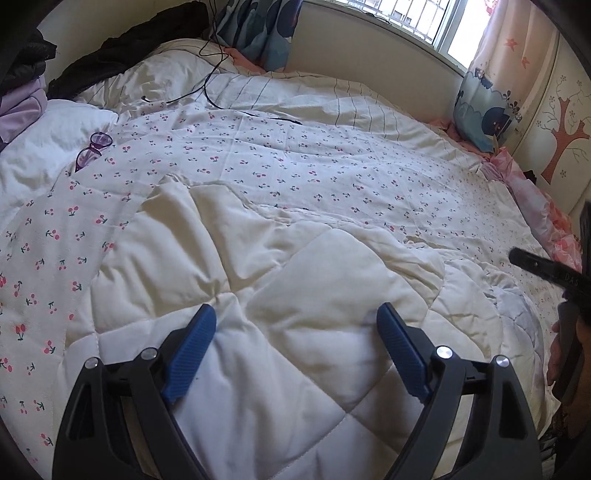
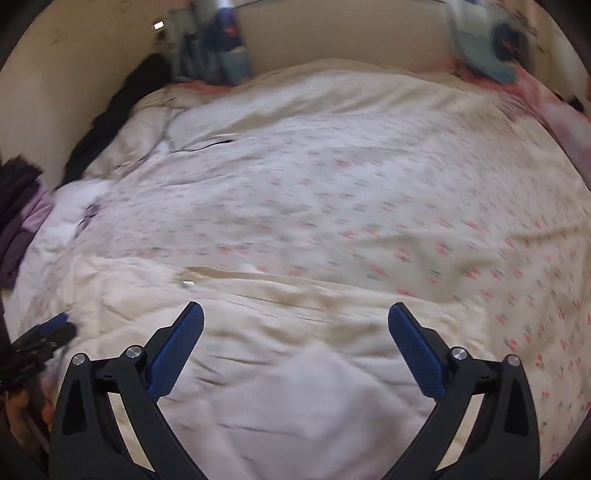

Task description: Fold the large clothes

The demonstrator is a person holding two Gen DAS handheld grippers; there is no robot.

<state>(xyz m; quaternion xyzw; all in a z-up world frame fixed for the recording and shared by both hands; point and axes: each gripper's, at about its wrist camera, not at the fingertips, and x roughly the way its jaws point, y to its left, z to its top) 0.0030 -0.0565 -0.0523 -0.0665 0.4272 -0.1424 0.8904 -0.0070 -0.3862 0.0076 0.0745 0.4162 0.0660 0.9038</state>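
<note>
At the bed's left edge, the left wrist view shows a heap of dark and lilac clothes (image 1: 22,85) against the wall, and just inside it a pair of purple-rimmed glasses (image 1: 92,149) lying on a white pillow (image 1: 48,140). A black cable (image 1: 207,85) trails from the far left corner down onto the bedding.

The quilt (image 1: 295,177), white with a small cherry print, is spread over most of the bed (image 1: 532,206). Its near edge is turned over so that the plain cream quilted underside (image 1: 258,266) faces up along the bed's near side, from the near left across to the near right corner.

The left gripper (image 1: 295,325) hangs over that folded-back cream part near the bed's near edge. Its blue pads (image 1: 192,350) stand wide apart with nothing clamped between them; only quilt lies below.

To the right, the right gripper (image 2: 295,325) points down at the same cream band, further along the near edge; this view is blurred. Its jaws are spread as wide and hold nothing, the fabric beneath them free. In the left wrist view one of its black fingers (image 1: 535,264) shows at the right margin, above the quilt's near right corner.

At the far right corner a patterned curtain (image 1: 484,99) hangs beside the window (image 1: 417,22).
</note>
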